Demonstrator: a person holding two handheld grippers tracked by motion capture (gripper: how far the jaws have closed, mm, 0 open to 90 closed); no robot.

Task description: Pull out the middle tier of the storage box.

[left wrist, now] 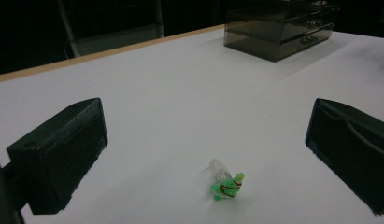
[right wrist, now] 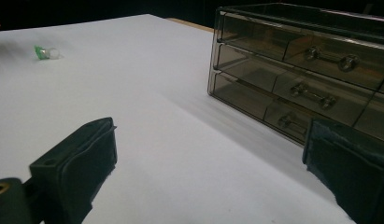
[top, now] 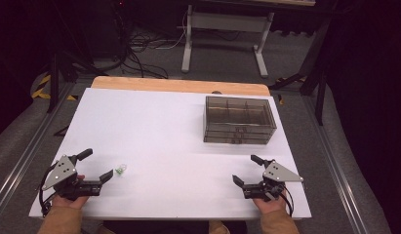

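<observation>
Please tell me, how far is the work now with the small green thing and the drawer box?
Nothing looks done yet. The small green toy lies free on the white table, just ahead of the open left tongs, which touch nothing. The right tongs are open too and empty, pointing toward the smoky drawer box, whose drawers appear closed. Gripping the toy, and probably opening a drawer, remains.

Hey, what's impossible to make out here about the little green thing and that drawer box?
- Small green item: in the high view too small to identify; in the right gripper view, far and blurred. The left gripper view shows green with red marks and a clear part, yet what it is stays unclear.
- Drawer box: smoky walls hide any contents; in the right gripper view its right end is cut off by the edge.
</observation>
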